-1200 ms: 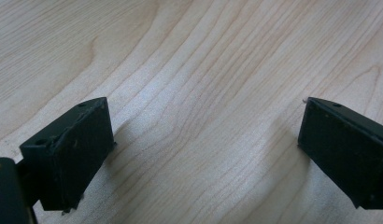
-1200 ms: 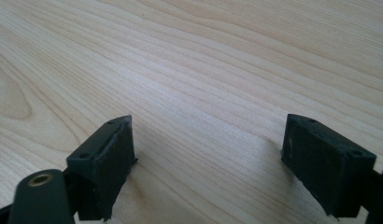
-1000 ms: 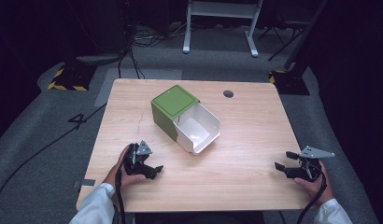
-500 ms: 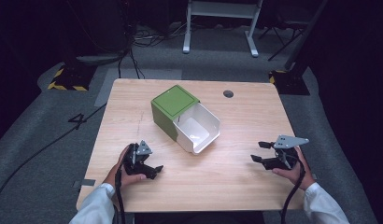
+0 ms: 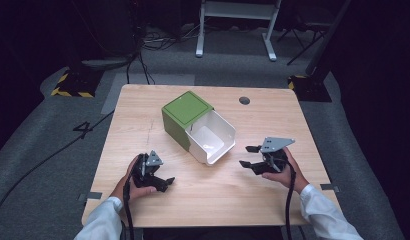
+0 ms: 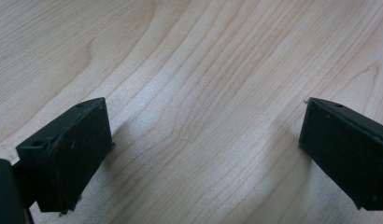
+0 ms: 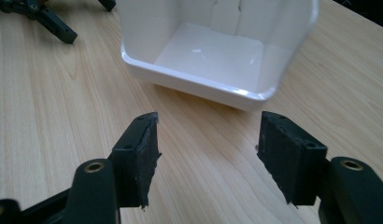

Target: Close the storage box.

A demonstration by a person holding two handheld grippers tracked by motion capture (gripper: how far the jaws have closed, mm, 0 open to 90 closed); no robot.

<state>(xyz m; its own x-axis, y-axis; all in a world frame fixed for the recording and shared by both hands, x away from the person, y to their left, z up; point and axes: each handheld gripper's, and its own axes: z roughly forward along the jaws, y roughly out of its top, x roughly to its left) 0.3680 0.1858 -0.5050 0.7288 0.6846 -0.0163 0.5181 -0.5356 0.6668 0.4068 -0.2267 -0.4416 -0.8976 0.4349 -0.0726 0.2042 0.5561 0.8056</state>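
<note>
High view alone: green box [image 5: 185, 112] behind white drawer [image 5: 211, 137]; both grippers' fingers spread, right's just narrowing, empty.

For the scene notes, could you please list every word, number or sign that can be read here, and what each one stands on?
"4": a dark numeral on the grey floor, left of the table.
Green box, white drawer and both grippers: no readable text.

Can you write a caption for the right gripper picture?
Right gripper, jaws apart and empty, faces the white drawer.
</note>
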